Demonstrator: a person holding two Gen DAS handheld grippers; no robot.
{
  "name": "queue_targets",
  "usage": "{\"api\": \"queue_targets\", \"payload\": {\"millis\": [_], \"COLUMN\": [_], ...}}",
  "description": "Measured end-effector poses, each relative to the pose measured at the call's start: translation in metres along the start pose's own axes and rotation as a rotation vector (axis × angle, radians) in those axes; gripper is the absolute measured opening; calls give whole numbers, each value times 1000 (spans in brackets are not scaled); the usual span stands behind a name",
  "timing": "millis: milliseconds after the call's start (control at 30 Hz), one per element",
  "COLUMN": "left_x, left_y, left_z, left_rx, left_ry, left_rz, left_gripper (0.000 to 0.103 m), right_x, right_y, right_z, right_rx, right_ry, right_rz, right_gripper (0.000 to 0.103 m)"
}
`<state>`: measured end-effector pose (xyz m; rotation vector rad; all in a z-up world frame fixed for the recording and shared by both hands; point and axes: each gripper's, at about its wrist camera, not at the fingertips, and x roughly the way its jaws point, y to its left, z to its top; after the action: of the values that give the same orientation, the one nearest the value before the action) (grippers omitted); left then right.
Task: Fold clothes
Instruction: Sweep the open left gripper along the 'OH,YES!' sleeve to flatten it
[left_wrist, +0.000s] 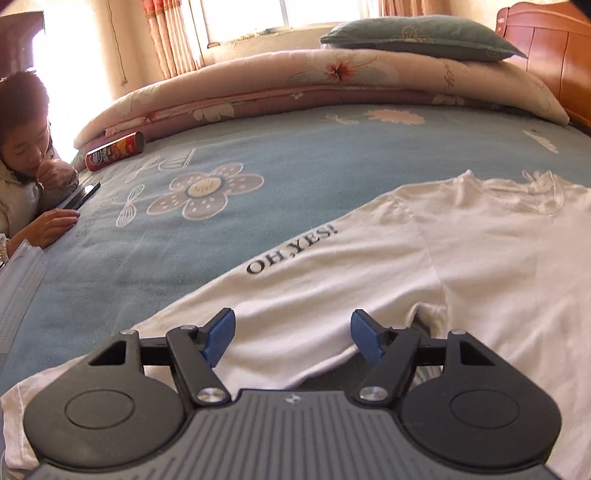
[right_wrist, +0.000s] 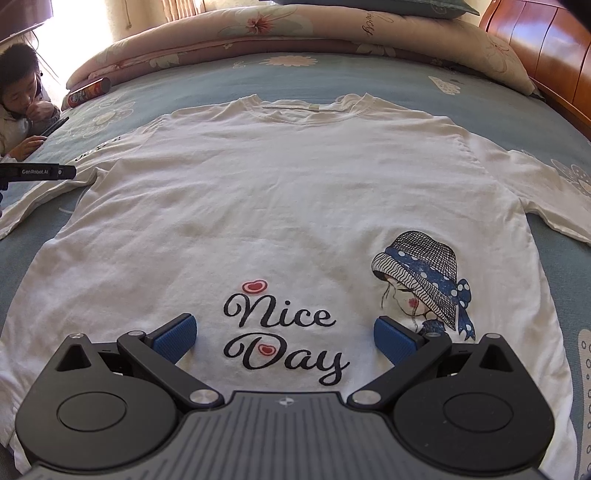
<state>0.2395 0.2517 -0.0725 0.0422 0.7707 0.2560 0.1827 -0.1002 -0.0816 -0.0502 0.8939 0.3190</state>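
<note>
Each gripper, left gripper (left_wrist: 291, 336) and right gripper (right_wrist: 285, 339), has black linkage arms, blue ribbed pads (right_wrist: 174, 339), silver pivot screws (left_wrist: 208, 394), round black side housings and a grey ribbed body, seemingly bearing a small emblem.

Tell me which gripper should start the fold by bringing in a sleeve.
Left, probably. The left gripper hovers open right over the sleeve printed OH,YES!. The right gripper is open over the shirt front, away from either sleeve.
</note>
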Motion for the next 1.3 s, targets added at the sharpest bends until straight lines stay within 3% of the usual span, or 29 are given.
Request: {"api": "queue_targets", "payload": {"millis": [100, 167, 267, 300, 400, 600, 700, 867, 1000, 1067, 1167, 1300], "left_x": [-4, -9, -21, -25, -32, -4, 11, 5, -15, -21, -14, 13], "left_y": [23, 30, 31, 29, 19, -32, -47, -38, -34, -27, -25, -24], "left_z": [-16, -22, -20, -15, 5, 36, 33, 10, 11, 21, 31, 25], "left_rx": [-93, -82, -17, -17, -46, 7, 65, 57, 70, -2, -94, -220], "left_ry": [19, 43, 71, 52, -11, -20, 22, 91, 46, -15, -24, 71], "left_rz": [-41, -45, 19, 13, -64, -114, -92, -102, -102, -159, -279, -394], "left_gripper": [74, 76, 73, 69, 71, 71, 71, 71, 71, 71, 71, 71], "right_x": [0, 0, -1, -1, -1, 0, -1, -3, -3, -3, -1, -1], "right_y": [0, -1, -1, -1, -2, 0, -3, -6, -6, -4, -1, -2], "right_z": [0, 0, 0, 0, 0, 0, 0, 2, 1, 1, 0, 0], "right_rx": [1, 1, 9, 12, 18, 3, 15, 41, 48, 39, 22, 20], "right_ry": [-1, -1, 1, 1, 0, 1, 1, 6, 6, 6, 5, 5], "right_rz": [-1, 0, 4, 6, 7, 1, 10, 29, 34, 27, 14, 14], "right_gripper": [103, 103, 103, 103, 103, 103, 103, 103, 103, 103, 103, 103]}}
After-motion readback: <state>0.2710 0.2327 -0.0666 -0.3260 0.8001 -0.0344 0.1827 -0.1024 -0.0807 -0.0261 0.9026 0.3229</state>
